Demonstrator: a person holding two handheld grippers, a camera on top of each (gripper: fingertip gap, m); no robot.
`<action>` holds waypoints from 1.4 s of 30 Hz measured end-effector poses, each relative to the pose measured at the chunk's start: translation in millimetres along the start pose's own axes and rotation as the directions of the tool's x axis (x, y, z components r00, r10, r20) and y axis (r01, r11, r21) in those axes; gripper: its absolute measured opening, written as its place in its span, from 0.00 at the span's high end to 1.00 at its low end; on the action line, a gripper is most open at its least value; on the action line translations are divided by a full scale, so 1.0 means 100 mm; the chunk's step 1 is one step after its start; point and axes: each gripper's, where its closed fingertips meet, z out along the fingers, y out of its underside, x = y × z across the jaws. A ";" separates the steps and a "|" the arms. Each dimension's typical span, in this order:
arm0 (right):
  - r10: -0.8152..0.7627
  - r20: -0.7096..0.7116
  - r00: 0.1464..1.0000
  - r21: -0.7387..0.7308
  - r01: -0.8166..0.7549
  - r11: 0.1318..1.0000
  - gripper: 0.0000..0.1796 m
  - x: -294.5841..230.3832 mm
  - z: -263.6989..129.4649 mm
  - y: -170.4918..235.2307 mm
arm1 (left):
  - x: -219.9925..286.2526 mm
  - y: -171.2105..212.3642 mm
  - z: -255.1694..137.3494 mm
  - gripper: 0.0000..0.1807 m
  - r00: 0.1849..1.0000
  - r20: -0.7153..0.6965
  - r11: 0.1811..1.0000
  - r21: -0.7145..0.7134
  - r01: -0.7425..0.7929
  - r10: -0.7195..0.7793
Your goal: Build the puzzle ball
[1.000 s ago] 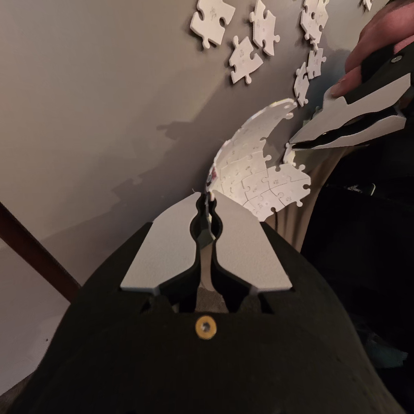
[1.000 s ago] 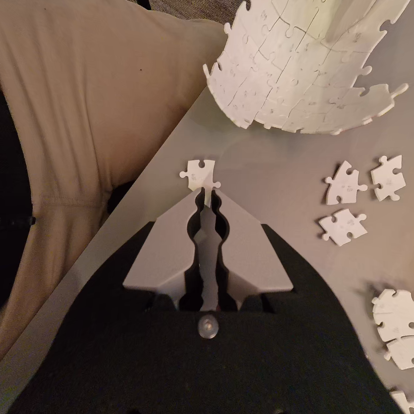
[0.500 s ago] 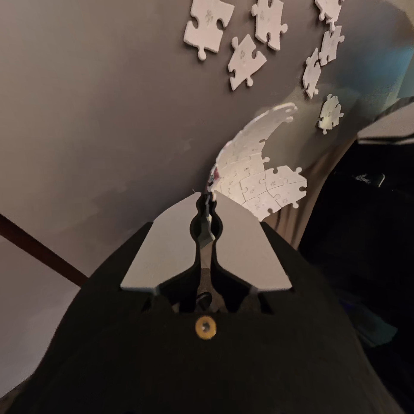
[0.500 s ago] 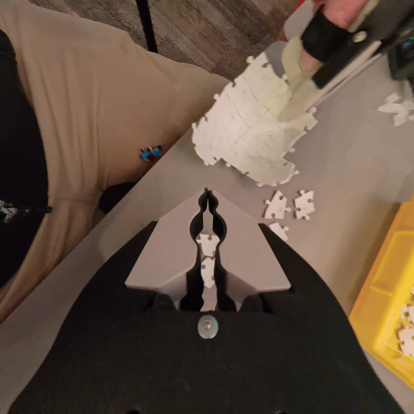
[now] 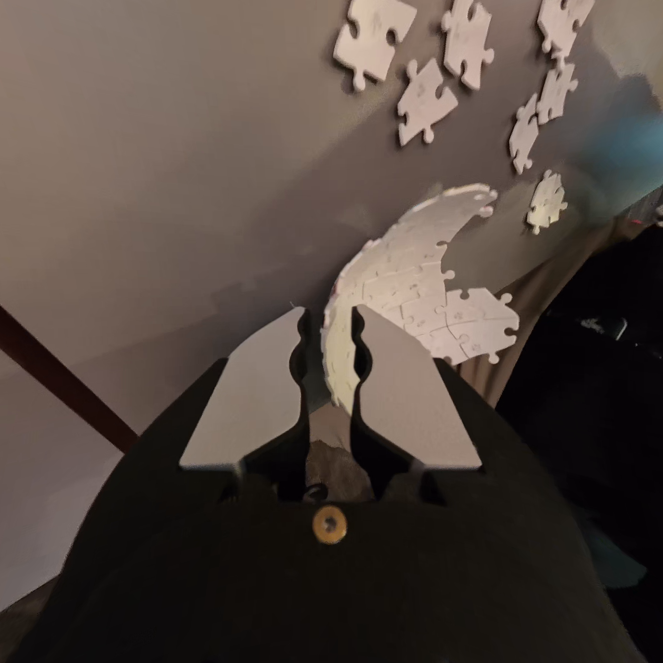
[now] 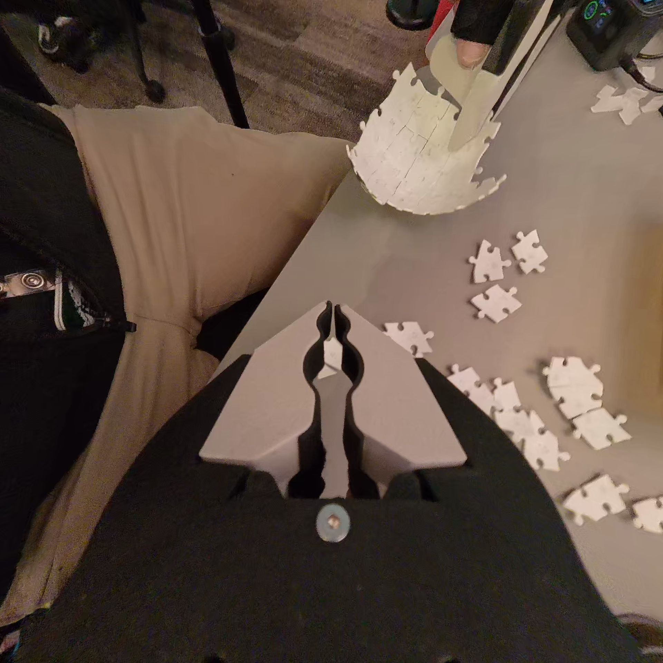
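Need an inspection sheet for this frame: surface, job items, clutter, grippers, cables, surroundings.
Surface: grey table, no spills seen.
Job's things: part-built ball shell at the table edge; loose pieces scattered white side up, some joined in small groups.
Clutter: black device with a lit display at the far corner.
Grippers: left gripper has its jaws apart, astride the shell rim; right gripper is shut on a single piece, held just behind the tips.
Cables: one dark cable runs from the device across the table.
Surroundings: carpet, black stand pole, the person's beige trousers against the table edge.
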 end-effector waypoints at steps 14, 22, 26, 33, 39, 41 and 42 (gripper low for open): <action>0.048 -0.109 0.993 0.116 -0.036 0.993 0.94 -0.78 -0.60 0.22 | 0.31 -0.06 -1.00 0.57 0.968 0.241 0.813 0.575 -0.090 -0.063; 0.079 -0.032 0.996 0.226 -0.070 0.972 0.86 -1.62 -0.31 0.36 | 1.28 1.04 -0.72 0.66 0.918 0.390 0.727 0.650 -0.221 -0.068; 0.175 -0.082 0.981 0.264 -0.148 0.953 0.84 -1.88 0.05 0.62 | 1.37 1.76 -0.04 0.68 0.923 0.358 0.770 0.627 -0.122 -0.145; 0.336 -0.241 0.911 0.185 -0.297 0.937 0.88 -2.32 0.82 1.66 | 1.51 2.85 1.17 0.70 0.929 0.224 0.784 0.613 0.101 -0.295; 0.642 -0.248 0.726 0.010 -0.661 0.751 0.80 -2.33 2.03 3.40 | 1.38 3.53 1.79 0.73 0.898 0.165 0.752 0.619 0.228 -0.409; 0.656 -0.263 0.708 -0.071 -0.692 0.718 0.76 -2.24 2.45 3.86 | 1.26 3.64 1.93 0.75 0.886 0.127 0.717 0.643 0.269 -0.446; 0.674 -0.269 0.688 -0.087 -0.714 0.694 0.75 -2.16 2.66 4.06 | 1.21 3.68 2.01 0.74 0.883 0.108 0.709 0.644 0.288 -0.457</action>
